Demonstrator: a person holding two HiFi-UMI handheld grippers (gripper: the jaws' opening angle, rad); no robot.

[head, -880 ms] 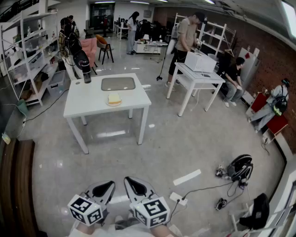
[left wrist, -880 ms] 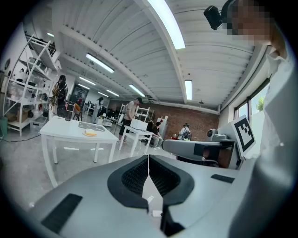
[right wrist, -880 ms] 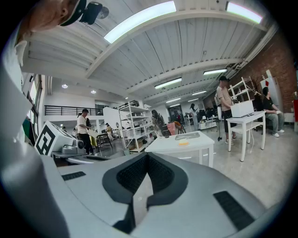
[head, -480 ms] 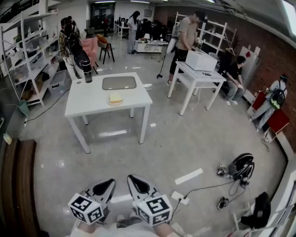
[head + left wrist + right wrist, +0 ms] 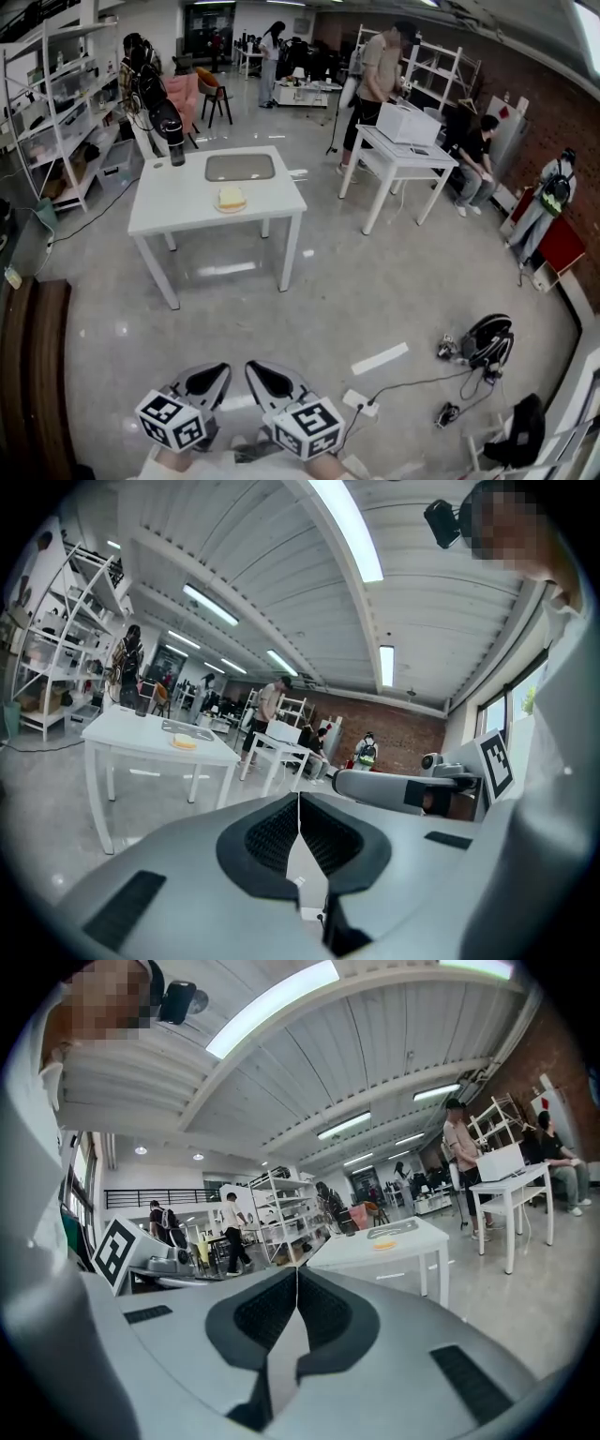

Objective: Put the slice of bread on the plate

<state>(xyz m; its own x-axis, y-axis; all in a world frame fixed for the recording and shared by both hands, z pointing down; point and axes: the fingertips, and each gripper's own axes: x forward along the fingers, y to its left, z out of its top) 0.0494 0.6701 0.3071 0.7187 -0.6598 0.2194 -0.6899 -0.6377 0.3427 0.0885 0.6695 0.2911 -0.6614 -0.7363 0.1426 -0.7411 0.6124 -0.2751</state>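
Observation:
A pale yellow slice of bread (image 5: 231, 198) lies on what looks like a small white plate (image 5: 230, 209) on the white table (image 5: 178, 206), far ahead of me. Both grippers hang low over the floor near my body, well short of the table. The left gripper (image 5: 211, 380) is shut with nothing in it, and so is the right gripper (image 5: 262, 375). In the left gripper view the jaws (image 5: 299, 796) meet, with the bread (image 5: 185, 743) small and distant. In the right gripper view the jaws (image 5: 297, 1269) also meet, and the bread (image 5: 384, 1243) sits on the far table.
A grey tray (image 5: 240, 168) and a dark bottle (image 5: 175, 150) share the table. A second white table (image 5: 403, 155) stands to the right with people around it. Shelves (image 5: 56, 103) line the left wall. Cables and a bag (image 5: 487, 339) lie on the floor at right.
Both grippers stay shut and have drifted slightly left at the bottom of the head view. The view itself has swung a little; the bread has not moved.

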